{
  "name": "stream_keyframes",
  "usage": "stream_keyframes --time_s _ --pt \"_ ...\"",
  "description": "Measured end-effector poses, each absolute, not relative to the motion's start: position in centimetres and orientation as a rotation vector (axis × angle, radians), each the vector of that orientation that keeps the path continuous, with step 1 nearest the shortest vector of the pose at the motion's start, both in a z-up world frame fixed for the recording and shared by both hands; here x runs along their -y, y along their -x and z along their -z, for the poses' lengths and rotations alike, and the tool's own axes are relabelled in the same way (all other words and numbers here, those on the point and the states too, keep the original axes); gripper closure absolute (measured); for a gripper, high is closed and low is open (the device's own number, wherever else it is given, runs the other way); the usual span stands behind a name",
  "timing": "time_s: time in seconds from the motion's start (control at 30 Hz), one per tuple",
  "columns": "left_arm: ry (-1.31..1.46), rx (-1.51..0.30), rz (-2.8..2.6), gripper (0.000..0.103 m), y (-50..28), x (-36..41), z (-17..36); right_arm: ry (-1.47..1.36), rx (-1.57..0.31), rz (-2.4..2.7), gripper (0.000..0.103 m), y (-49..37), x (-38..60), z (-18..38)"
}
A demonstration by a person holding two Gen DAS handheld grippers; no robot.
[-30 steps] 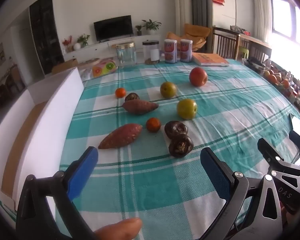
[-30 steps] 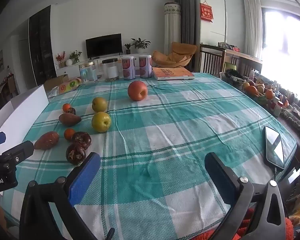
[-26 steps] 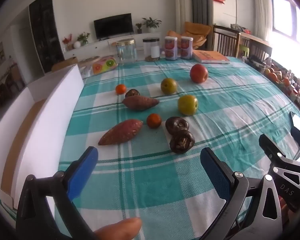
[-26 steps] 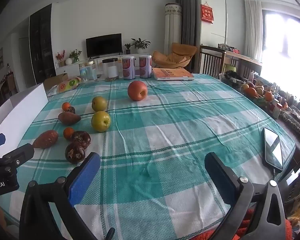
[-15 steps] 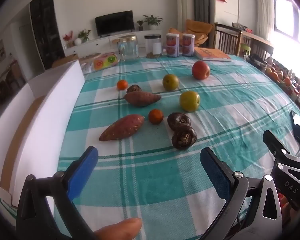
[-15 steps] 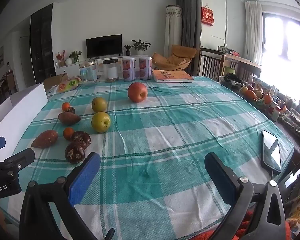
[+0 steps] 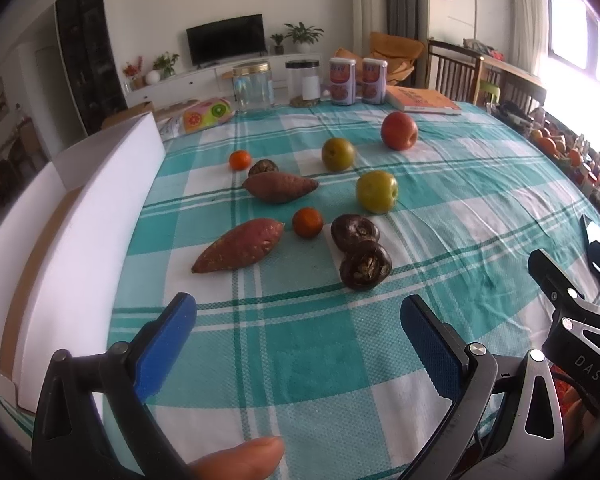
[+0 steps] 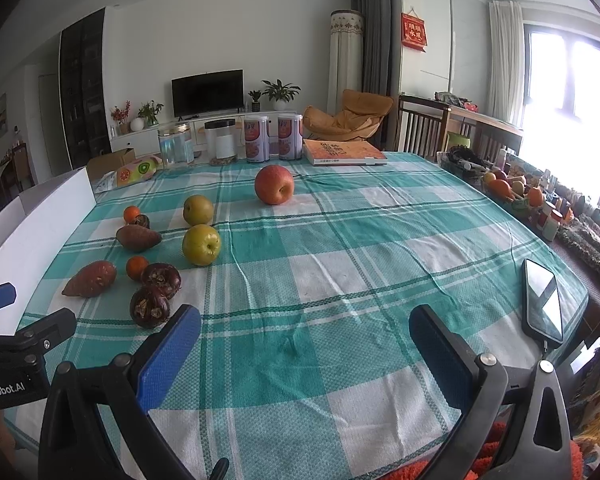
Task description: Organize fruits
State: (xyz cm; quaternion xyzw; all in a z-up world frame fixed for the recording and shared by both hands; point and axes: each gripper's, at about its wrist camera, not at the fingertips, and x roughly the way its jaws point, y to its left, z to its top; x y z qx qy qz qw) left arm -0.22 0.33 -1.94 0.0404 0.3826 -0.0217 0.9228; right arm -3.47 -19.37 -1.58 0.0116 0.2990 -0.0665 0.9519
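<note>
While both your grippers hang low over the near edge of the checked cloth [image 8: 340, 248], neither one holds anything. Your left gripper [image 7: 298, 320] has its blue pads spread wide, with bare cloth between them, and a fingertip [image 7: 240, 460] shows at the bottom of its view. Your right gripper [image 8: 304, 332] is spread just as wide, likewise over bare cloth.

All the produce lies on the cloth ahead of you, toward the left half. Nearest your left gripper are two dark round fruits [image 7: 365, 264], touching each other; what they are is hard to tell from here. Just left of them sits a small orange [image 7: 307, 222], and beside that a sweet potato [image 7: 240, 250] lying slantwise. Farther back lies a second sweet potato [image 7: 281, 187], with another dark fruit [image 7: 263, 168] and a second small orange [image 7: 240, 160] behind it. A yellow-green apple [image 7: 377, 192] stands right of that group, a duller green one [image 7: 338, 154] behind it, and a red apple [image 7: 399, 131] farthest back, well apart from the rest.

Along the left edge stands a white box [image 7: 92, 216], open at the top. A phone [image 8: 543, 300] lies near the right edge. Jars [image 8: 176, 146], two cans [image 8: 274, 138] and a book [image 8: 342, 152] line the far edge.
</note>
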Motion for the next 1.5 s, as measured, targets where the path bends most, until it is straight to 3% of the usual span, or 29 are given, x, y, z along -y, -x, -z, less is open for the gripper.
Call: stream_keyframes --time_s 1.5 --pt "-0.036 -0.845 0.05 0.001 -0.5 -1.4 2.8 -0.04 -0.626 0.13 0.0 3.1 19.8 1.8"
